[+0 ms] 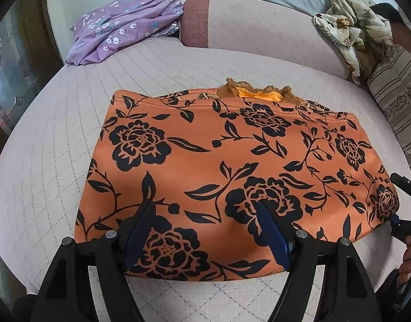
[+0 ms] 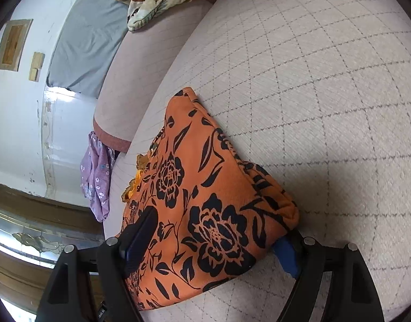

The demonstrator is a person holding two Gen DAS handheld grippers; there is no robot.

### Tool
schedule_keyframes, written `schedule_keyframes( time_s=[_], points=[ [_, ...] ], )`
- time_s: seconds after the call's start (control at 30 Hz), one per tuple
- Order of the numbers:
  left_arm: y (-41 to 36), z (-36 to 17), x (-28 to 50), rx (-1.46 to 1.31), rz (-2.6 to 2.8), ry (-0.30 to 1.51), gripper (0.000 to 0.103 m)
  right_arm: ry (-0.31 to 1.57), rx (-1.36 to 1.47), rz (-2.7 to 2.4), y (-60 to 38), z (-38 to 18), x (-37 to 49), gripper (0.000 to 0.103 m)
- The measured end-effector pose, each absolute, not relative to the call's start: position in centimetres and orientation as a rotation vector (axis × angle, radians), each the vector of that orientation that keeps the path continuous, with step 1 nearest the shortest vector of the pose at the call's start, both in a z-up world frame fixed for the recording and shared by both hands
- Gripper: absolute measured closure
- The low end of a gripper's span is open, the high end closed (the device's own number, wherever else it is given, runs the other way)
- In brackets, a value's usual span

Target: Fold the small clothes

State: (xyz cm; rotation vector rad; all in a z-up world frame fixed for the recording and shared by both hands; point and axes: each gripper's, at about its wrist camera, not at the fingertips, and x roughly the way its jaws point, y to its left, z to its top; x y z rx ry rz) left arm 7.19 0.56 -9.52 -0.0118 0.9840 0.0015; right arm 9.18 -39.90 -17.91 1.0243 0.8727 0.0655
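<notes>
An orange garment with black flowers point(image 1: 232, 161) lies folded flat on a pale quilted mattress point(image 1: 44, 147); a lace-trimmed edge point(image 1: 256, 91) shows at its far side. My left gripper point(image 1: 205, 209) is open, its blue-padded fingers resting over the near edge of the garment. My right gripper point(image 2: 219, 230) is open around the garment's right corner point(image 2: 219, 201), one finger above the cloth and one under it. The right gripper also shows at the right edge of the left wrist view point(image 1: 401, 214).
A purple flowered cloth point(image 1: 119, 26) lies at the mattress's far left. A pink bolster point(image 1: 259, 24) runs along the back, with a crumpled beige blanket point(image 1: 350, 32) and a striped pillow point(image 1: 396, 94) at the right. A white wall point(image 2: 20, 120) stands behind.
</notes>
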Motion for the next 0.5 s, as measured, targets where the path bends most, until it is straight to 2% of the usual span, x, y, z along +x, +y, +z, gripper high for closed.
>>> schedule_keyframes(
  time_s=[0.2, 0.33, 0.5],
  points=[
    [0.2, -9.8, 7.6, -0.004, 0.007, 0.994, 0.025, 0.88, 0.96, 0.071, -39.3, -17.5, 9.6, 0.021],
    [-0.2, -9.9, 8.1, 0.0, 0.005, 0.994, 0.025, 0.882, 0.87, 0.069, -38.8, -16.7, 9.9, 0.032],
    [-0.8, -9.6, 8.5, -0.005, -0.008, 0.978, 0.025, 0.874, 0.899, 0.065, -39.1, -17.4, 9.9, 0.032]
  ],
)
